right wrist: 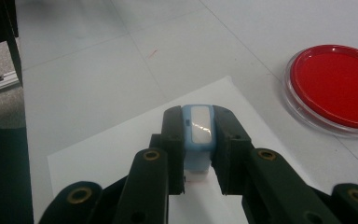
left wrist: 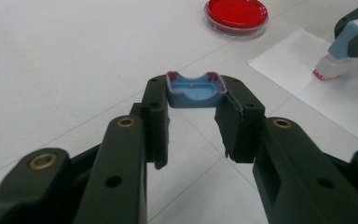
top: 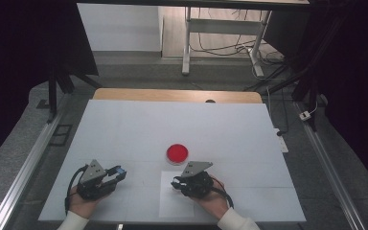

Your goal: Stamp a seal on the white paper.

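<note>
Blue cap sits pinched in the left claw near the desk's front edge, while the right claw grips a blue stamp over white paper, beside a red petri dish.

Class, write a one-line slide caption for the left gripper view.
Left gripper clamps a blue cap above the white table, red-filled petri dish beyond.
</note>
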`<state>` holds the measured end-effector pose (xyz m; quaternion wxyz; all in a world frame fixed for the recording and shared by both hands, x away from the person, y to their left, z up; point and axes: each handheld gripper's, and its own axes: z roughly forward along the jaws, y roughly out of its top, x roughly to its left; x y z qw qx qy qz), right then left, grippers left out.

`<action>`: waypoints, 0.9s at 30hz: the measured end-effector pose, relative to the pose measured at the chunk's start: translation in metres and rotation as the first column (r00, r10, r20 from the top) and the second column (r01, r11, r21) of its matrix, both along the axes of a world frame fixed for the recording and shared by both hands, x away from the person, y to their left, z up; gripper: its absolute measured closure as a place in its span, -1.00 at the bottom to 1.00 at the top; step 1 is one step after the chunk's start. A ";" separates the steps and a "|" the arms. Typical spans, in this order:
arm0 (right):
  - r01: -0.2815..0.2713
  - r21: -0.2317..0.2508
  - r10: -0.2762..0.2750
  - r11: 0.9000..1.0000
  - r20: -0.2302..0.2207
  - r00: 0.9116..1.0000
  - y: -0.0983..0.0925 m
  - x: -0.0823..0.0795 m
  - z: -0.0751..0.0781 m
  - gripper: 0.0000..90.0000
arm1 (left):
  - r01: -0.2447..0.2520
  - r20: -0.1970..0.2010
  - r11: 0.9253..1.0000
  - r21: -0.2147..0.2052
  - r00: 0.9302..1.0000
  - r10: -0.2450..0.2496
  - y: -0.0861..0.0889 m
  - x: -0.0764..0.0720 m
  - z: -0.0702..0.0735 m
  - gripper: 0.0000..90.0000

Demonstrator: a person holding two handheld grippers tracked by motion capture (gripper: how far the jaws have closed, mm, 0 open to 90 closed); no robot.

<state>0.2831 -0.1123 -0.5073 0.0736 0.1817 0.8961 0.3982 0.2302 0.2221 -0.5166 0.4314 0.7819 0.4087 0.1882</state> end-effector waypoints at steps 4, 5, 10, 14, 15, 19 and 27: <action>-0.004 -0.007 0.004 1.000 0.008 1.000 0.001 -0.001 0.000 0.67 | -0.001 0.000 1.000 0.000 1.000 0.001 0.000 0.000 0.000 0.44; -0.006 -0.009 0.006 1.000 0.012 1.000 0.001 -0.001 0.000 0.67 | -0.001 0.000 1.000 0.000 1.000 0.001 0.000 0.000 0.000 0.44; -0.006 -0.005 0.007 1.000 0.010 1.000 0.001 -0.001 0.000 0.67 | -0.003 0.000 1.000 0.000 1.000 0.003 0.000 0.000 0.000 0.44; -0.009 -0.018 0.010 1.000 0.019 1.000 0.001 -0.002 0.000 0.67 | -0.004 0.001 1.000 0.000 1.000 0.004 0.000 0.000 0.000 0.44; -0.008 -0.023 0.009 1.000 0.018 1.000 0.001 -0.002 0.000 0.67 | -0.004 0.001 1.000 -0.001 1.000 0.004 0.000 -0.001 0.000 0.44; -0.003 -0.028 0.003 1.000 0.005 1.000 0.002 -0.001 -0.003 0.67 | -0.003 0.002 1.000 -0.001 1.000 0.003 0.000 -0.001 0.001 0.43; 0.011 -0.041 -0.011 0.999 0.002 1.000 0.004 -0.002 -0.003 0.68 | -0.006 0.002 1.000 -0.001 1.000 0.006 0.000 -0.001 0.001 0.44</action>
